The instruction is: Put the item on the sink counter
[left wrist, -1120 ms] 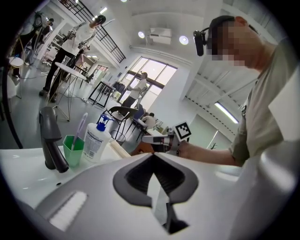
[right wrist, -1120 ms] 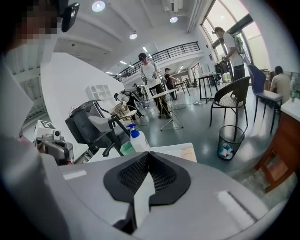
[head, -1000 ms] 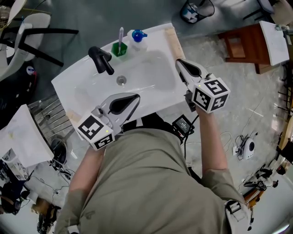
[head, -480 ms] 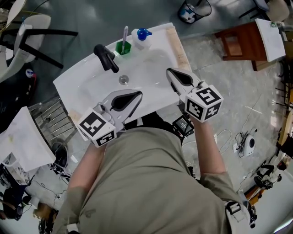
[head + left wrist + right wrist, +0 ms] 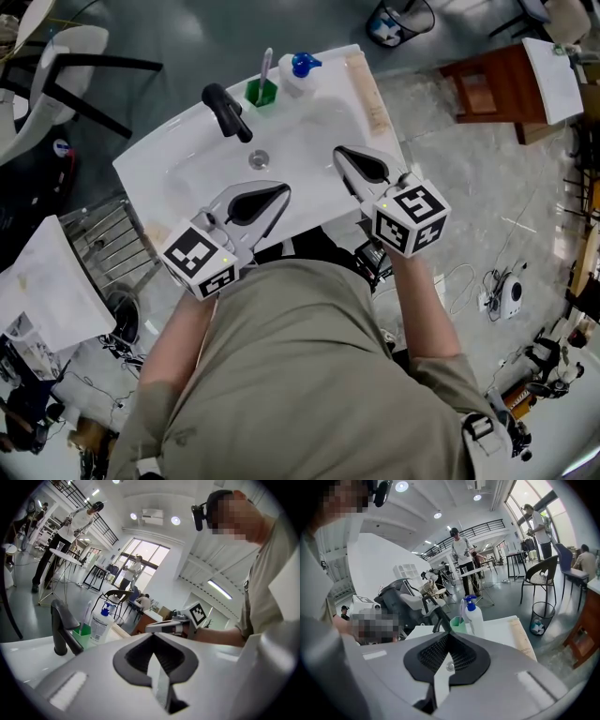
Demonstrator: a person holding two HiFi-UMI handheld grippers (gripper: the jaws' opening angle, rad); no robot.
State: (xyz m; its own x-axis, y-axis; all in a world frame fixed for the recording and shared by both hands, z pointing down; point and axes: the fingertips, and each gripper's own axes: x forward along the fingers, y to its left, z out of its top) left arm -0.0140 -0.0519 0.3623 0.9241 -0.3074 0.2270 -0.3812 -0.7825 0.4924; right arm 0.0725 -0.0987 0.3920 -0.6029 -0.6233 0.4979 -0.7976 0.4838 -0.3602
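Note:
A white sink counter (image 5: pixel 159 155) holds a black faucet (image 5: pixel 228 111), a green cup with a toothbrush (image 5: pixel 262 90), a blue-pump soap bottle (image 5: pixel 297 72) and a long beige tube (image 5: pixel 368 91) lying along its right edge. My left gripper (image 5: pixel 279 194) hovers over the counter's front edge, shut and empty. My right gripper (image 5: pixel 340 153) is over the basin's front right part, also shut with nothing in it. The left gripper view shows the faucet (image 5: pixel 60 626), the cup (image 5: pixel 82 630), the bottle (image 5: pixel 101 622) and the right gripper (image 5: pixel 164 626). The right gripper view shows the bottle (image 5: pixel 475 616) and the tube (image 5: pixel 522 637).
A bin (image 5: pixel 400 21) stands beyond the sink and a wooden table (image 5: pixel 495 86) to the right. A black chair (image 5: pixel 58 67) and a wire rack (image 5: pixel 111 246) are at the left. Cables and devices lie on the floor (image 5: pixel 502 300). People stand in the background (image 5: pixel 461 550).
My right gripper has moved left and nearer, from the counter's right edge to over the basin's front right. The left gripper has barely moved.

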